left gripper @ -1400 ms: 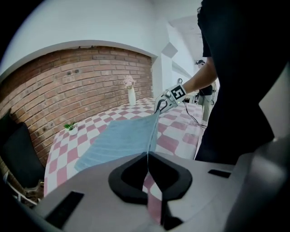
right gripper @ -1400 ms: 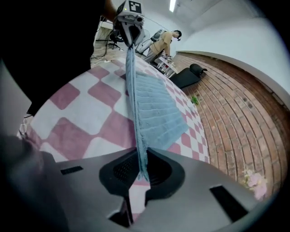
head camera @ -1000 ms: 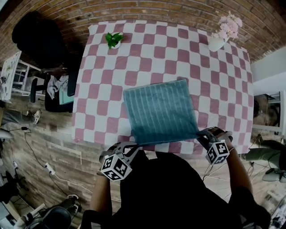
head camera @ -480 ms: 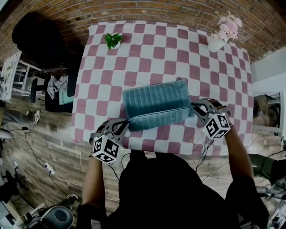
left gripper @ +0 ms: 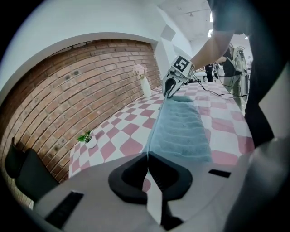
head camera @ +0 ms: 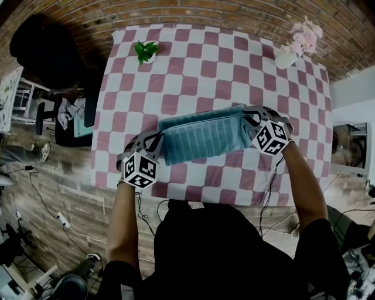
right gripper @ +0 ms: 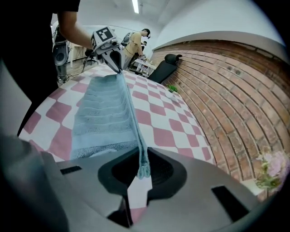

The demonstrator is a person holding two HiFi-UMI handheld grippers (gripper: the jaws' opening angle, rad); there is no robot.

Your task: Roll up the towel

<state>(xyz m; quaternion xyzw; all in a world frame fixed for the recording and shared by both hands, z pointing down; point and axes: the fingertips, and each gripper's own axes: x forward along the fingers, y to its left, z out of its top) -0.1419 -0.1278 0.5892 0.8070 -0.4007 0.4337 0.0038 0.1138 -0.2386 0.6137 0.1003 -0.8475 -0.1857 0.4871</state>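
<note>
Head view looks down on the person's left arm point(head camera: 124, 217) and right arm point(head camera: 302, 176), both stretched out from the near edge over the table point(head camera: 193, 70), each ending in a gripper tipped forward and down. The left gripper point(head camera: 158, 137) sits at the left end of the blue towel point(head camera: 202, 137) and the right gripper point(head camera: 246, 117) at its right end, a little farther away. Each gripper's own view shows its jaws pressed together on the towel's edge. The left pair pinch a thin fold at their tips, and the right pair have a corner bunched between them. That held edge runs taut from one gripper to the other, lifted above the rest of the towel, which lies doubled over in a long band across the middle of the table. The table wears a pink-and-white checked cloth. At its far left stands a small potted plant point(head camera: 146, 51), and at its far right a white vase point(head camera: 287, 57) of pink flowers. A brick wall point(head camera: 199, 12) closes the far side, a black chair point(head camera: 41, 47) stands to the left, and the floor point(head camera: 55, 187) is wood planks.
</note>
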